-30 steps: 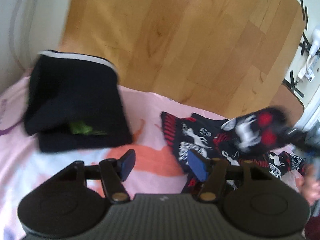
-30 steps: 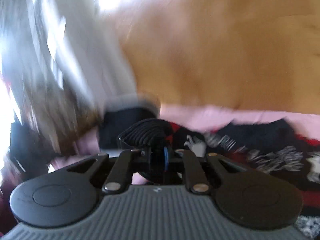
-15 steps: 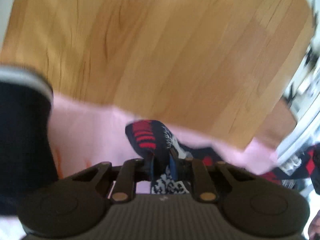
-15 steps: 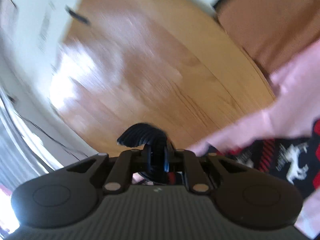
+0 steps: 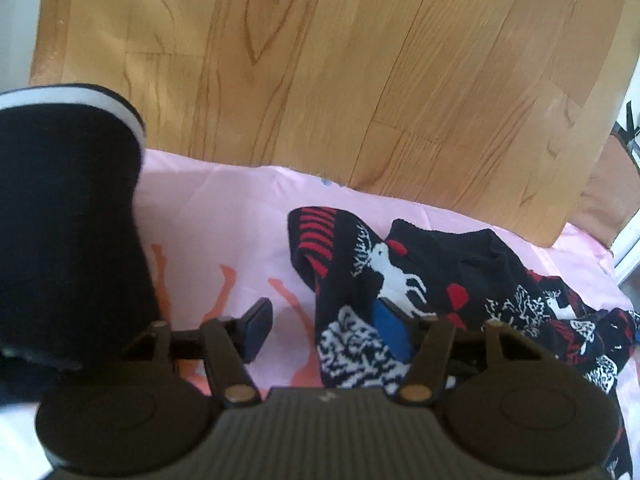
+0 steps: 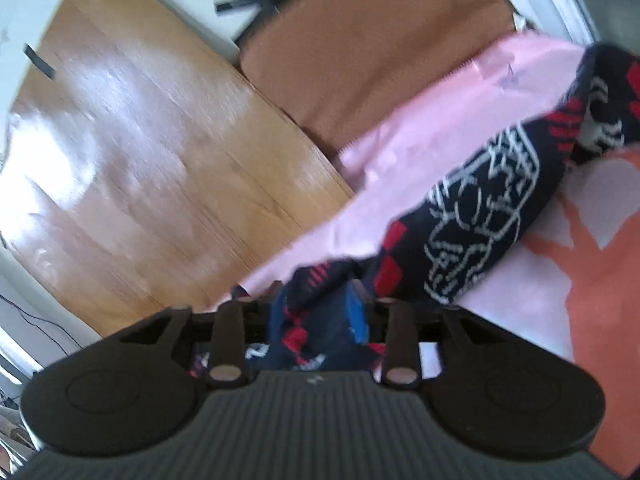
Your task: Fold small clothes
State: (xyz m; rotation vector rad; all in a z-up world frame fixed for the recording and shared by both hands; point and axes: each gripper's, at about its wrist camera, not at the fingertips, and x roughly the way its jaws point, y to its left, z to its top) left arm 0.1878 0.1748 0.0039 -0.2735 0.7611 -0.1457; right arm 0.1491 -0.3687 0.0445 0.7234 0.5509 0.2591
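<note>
While its jaws are opening, the left gripper (image 5: pixel 322 334) stands low over the pink sheet (image 5: pixel 224 216), its fingers apart. The left pad is clear of any cloth. The blue right pad (image 5: pixel 390 330) lies against the near end of the patterned sock (image 5: pixel 360 276), which is not clamped. This sock is dark with red stripes and a white deer. Its long axis runs from about six o'clock at the gripper up toward eleven o'clock, and its red-striped cuff points away toward the wooden floor (image 5: pixel 340 72).

More patterned knitwear (image 5: pixel 520 284) is bunched toward three o'clock, touching the sock. A folded dark garment (image 5: pixel 68 216) with a white edge lies at nine o'clock, well apart from the sock.

Seen from the right wrist, the right gripper (image 6: pixel 316 316) also has its jaws opening. Bunched dark and red knit (image 6: pixel 316 320) sits between the fingers. Blur prevents telling whether the pads press it. From there, a patterned sock (image 6: pixel 480 208) stretches toward two o'clock across the sheet. A brown mat (image 6: pixel 372 48) lies beyond at twelve o'clock.
</note>
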